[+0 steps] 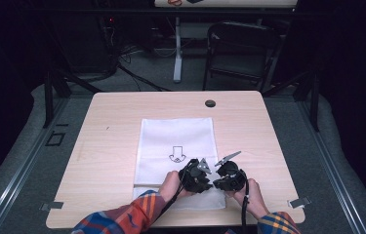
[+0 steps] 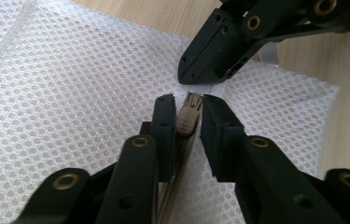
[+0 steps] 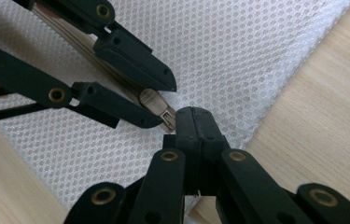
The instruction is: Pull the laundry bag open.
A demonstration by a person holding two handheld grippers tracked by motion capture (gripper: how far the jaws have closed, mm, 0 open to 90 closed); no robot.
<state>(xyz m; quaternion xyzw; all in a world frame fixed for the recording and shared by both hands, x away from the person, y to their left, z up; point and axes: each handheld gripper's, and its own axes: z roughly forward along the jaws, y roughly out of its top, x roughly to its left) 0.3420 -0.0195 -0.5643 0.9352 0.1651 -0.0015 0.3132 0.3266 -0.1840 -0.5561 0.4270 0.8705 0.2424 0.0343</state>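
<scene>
A white mesh bag [image 1: 175, 134] with a printed arrow lies flat on the wooden table [image 1: 107, 146]. Both grippers meet at its near right part. In the left gripper view, my left gripper [image 2: 187, 105] is shut on the tan metal zipper pull [image 2: 189, 116], with the zipper teeth running down between its jaws. Just beyond it, my right gripper [image 3: 193, 114] is shut on the bag's white fabric at the zipper's end [image 2: 199, 87]. From above, the left gripper [image 1: 209, 179] and right gripper [image 1: 218, 181] almost touch tip to tip.
A round black grommet [image 1: 210, 103] sits near the table's far edge. Metal clips [image 1: 300, 201] hold the table's near corners. A dark folding chair [image 1: 239, 48] and a desk leg [image 1: 177, 48] stand on the floor beyond. Bare wood lies on both sides of the bag.
</scene>
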